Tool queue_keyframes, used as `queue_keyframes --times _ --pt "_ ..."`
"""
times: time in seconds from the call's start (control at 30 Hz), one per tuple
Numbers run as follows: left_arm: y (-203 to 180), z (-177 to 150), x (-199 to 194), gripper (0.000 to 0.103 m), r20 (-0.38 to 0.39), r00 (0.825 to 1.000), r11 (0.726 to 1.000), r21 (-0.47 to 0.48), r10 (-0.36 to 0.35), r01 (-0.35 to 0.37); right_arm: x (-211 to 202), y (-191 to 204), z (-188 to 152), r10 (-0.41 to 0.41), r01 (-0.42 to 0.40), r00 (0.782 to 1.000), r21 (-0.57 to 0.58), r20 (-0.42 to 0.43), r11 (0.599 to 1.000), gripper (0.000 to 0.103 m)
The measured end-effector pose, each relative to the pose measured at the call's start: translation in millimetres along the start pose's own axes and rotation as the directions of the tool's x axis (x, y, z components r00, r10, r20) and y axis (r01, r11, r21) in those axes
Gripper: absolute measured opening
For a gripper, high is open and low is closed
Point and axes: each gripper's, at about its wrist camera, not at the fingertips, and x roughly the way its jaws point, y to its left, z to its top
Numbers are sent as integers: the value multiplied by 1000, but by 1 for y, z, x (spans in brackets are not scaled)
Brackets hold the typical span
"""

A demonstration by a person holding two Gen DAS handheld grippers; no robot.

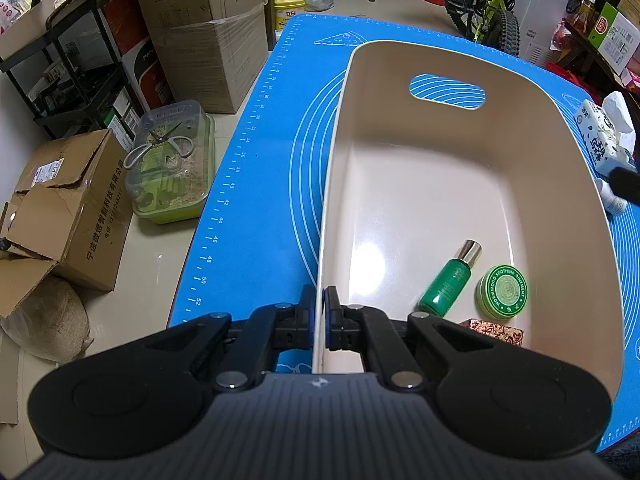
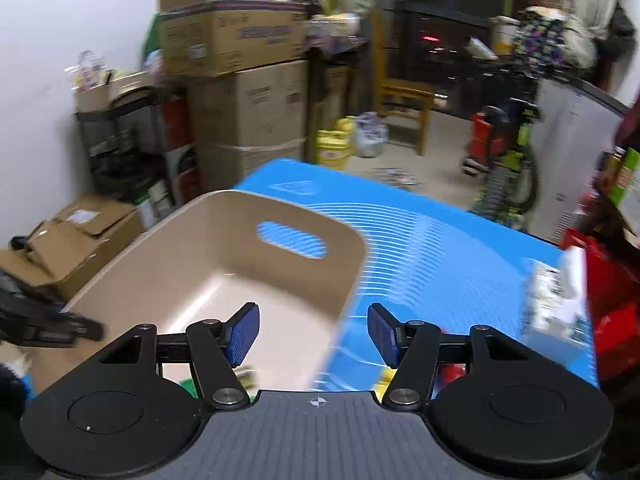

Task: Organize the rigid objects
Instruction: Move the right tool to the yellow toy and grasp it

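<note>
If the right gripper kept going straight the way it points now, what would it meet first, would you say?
Most likely the beige bin's near right wall, which lies straight ahead between the open right gripper's fingers, or the blue mat just beside it. The blur leaves depth unclear.

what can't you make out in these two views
- Patterned box, left wrist view: mostly hidden behind the left gripper.
- White bottle, left wrist view: partly covered by a dark blurred shape.
- Items under the right gripper, right wrist view: motion-blurred and hidden by the gripper's body.

Blue mat (image 1: 256, 208) under beige bin (image 1: 532, 152), tissue pack (image 1: 604, 136) and small bottle (image 1: 612, 200).
</note>
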Motion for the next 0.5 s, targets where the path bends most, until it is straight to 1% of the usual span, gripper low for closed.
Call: queue_keyframes --times 0.2,0.3,0.5 --pt "0 0 0 6 0 1000 1000 0 0 0 11 -41 -17 -75 77 997 74 -25 994 68" --pt "0 0 0 6 0 1000 1000 0 0 0 23 -53 -23 -81 86 995 97 -50 992 68" --pt "0 0 0 6 0 1000 1000 1 0 0 57 -45 -40 -69 78 992 76 -108 994 66"
